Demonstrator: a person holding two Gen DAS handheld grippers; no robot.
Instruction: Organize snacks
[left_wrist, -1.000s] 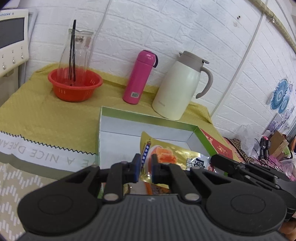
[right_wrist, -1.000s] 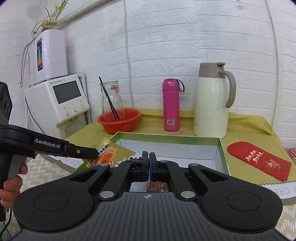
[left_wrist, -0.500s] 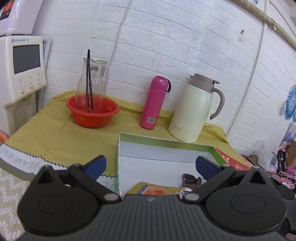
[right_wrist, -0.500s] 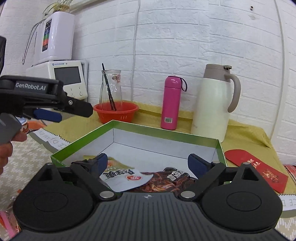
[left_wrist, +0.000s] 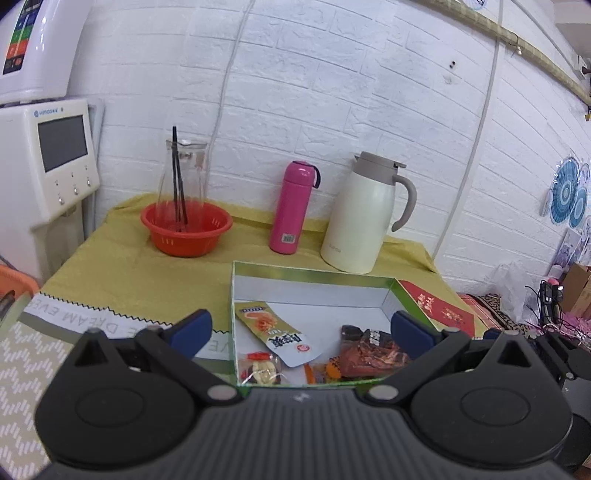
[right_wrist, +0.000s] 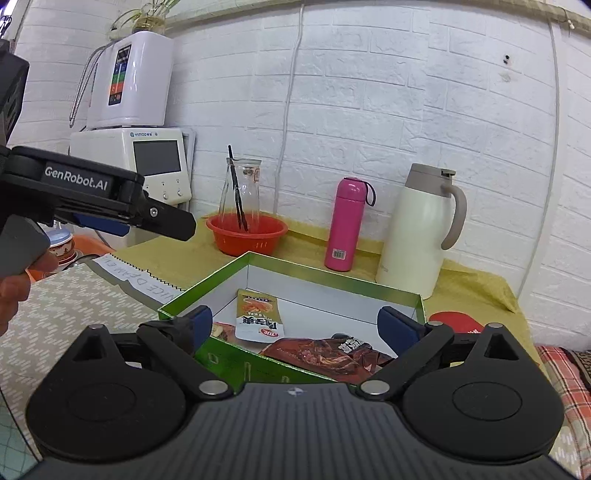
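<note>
A green-rimmed white box lies on the yellow cloth, just ahead of both grippers. Inside it lie a yellow-and-white snack packet, a dark red packet and a small clear packet. My left gripper stands open above the box's near edge, with nothing between its blue pads. My right gripper is open too, over the near corner of the box. The yellow-and-white packet and the dark red packet lie beneath it, untouched. A finger of the left gripper shows at the left, held by a hand.
Behind the box stand a red basket with a glass carafe, a pink flask and a cream thermos jug. A red envelope lies right of the box. A white dispenser stands at the far left.
Both grippers went from shut to wide open and drew back and up from the box. The snack packets they held now lie inside it.
</note>
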